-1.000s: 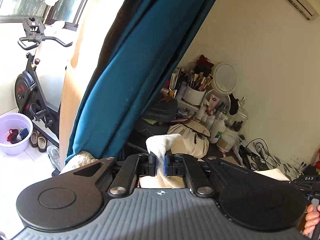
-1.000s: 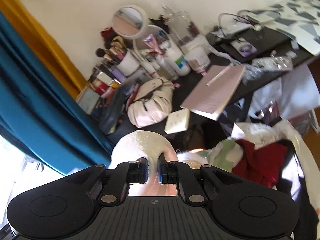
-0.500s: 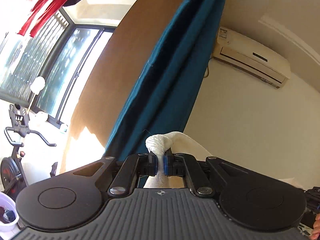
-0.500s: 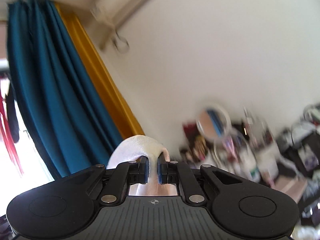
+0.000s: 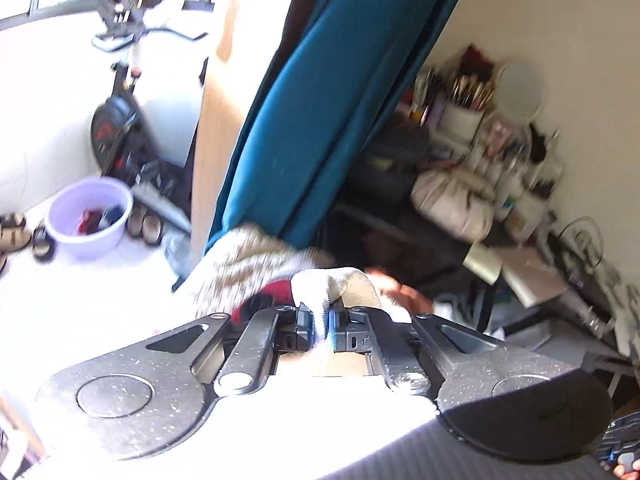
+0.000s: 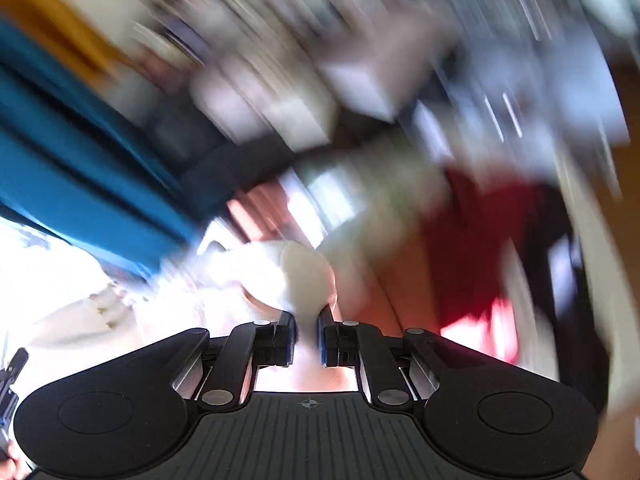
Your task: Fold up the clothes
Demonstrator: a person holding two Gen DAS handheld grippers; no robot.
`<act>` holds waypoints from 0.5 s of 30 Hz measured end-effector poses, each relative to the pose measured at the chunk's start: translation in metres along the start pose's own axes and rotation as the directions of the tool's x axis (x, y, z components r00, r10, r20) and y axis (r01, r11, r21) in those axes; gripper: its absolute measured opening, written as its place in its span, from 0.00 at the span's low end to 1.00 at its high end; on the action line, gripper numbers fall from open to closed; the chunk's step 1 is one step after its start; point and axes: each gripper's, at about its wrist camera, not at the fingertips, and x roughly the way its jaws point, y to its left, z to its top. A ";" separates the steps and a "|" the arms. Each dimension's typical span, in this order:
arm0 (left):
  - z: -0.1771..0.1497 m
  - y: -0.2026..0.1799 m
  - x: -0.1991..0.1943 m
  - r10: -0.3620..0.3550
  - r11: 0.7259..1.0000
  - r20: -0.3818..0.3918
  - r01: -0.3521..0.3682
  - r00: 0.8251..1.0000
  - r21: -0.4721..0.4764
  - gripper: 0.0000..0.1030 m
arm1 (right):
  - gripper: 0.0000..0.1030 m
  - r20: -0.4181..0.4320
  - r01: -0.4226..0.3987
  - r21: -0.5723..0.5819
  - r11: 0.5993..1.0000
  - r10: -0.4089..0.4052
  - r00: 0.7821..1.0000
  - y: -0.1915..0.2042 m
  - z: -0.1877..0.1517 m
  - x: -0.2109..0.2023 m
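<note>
1. the left gripper [image 5: 320,326] is seen at the bottom centre of its own view, its jaws pressed together on a bunched fold of white cloth [image 5: 334,286].
2. the white cloth rises in a rounded hump just above the left fingertips and hangs down between them; its lower edge is hidden behind the gripper body.
3. at about eleven o'clock from that gripper a knitted cream garment [image 5: 236,264] is seen, with a red garment [image 5: 276,292] just beside the pinched fold.
4. a teal curtain [image 5: 316,120] hangs from twelve o'clock down towards the centre, its lower edge touching the knitted garment.
5. at nine o'clock a lilac basin [image 5: 90,222] sits on a sunlit floor, near an exercise bike [image 5: 116,128]; bare floor lies in front of the basin.
6. at two o'clock a crowded desk [image 5: 532,276] is seen, blurred, holding a cream bag [image 5: 452,204].
7. the right gripper [image 6: 307,340] is seen with its jaws narrowly apart and pinching the same white cloth [image 6: 304,280]; the jaws have just been easing open slightly with the cloth between them.
8. the right view is heavily smeared; a red garment [image 6: 480,248] at three o'clock and the teal curtain [image 6: 80,184] at nine o'clock can be made out.
</note>
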 end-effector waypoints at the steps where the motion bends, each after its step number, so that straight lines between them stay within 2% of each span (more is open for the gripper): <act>1: -0.012 0.003 0.006 0.023 1.000 -0.039 -0.023 0.999 0.000 0.06 | 0.12 -0.065 0.056 0.038 0.998 -0.053 0.996 -0.017 -0.010 0.020; 2: -0.020 0.008 0.010 0.045 0.999 -0.069 -0.045 0.997 0.006 0.06 | 0.17 -0.127 0.118 0.063 0.991 -0.109 0.986 -0.033 -0.021 0.039; 4: -0.033 0.020 0.012 0.064 0.998 -0.104 -0.064 0.993 0.012 0.06 | 0.26 -0.127 0.172 0.031 0.985 -0.167 0.978 -0.036 -0.029 0.043; 6: -0.039 0.033 0.011 0.078 0.997 -0.116 -0.077 0.990 0.005 0.06 | 0.38 -0.112 0.220 -0.008 0.976 -0.219 0.969 -0.037 -0.036 0.043; 7: -0.040 0.039 0.010 0.083 0.996 -0.119 -0.084 0.989 -0.001 0.06 | 0.41 -0.104 0.243 -0.027 0.970 -0.245 0.964 -0.037 -0.039 0.043; 9: -0.041 0.046 0.013 0.089 0.996 -0.120 -0.091 0.989 -0.012 0.06 | 0.56 -0.044 0.273 -0.096 0.957 -0.278 0.960 -0.019 -0.034 0.036; 12: -0.043 0.043 0.010 0.082 0.996 -0.110 -0.084 0.990 -0.010 0.06 | 0.67 0.060 0.306 -0.234 0.923 -0.300 0.952 0.020 -0.008 0.033; 15: -0.045 0.036 0.008 0.067 0.998 -0.107 -0.068 0.992 -0.008 0.06 | 0.76 0.155 0.274 -0.386 0.881 -0.231 0.961 0.063 -0.002 0.030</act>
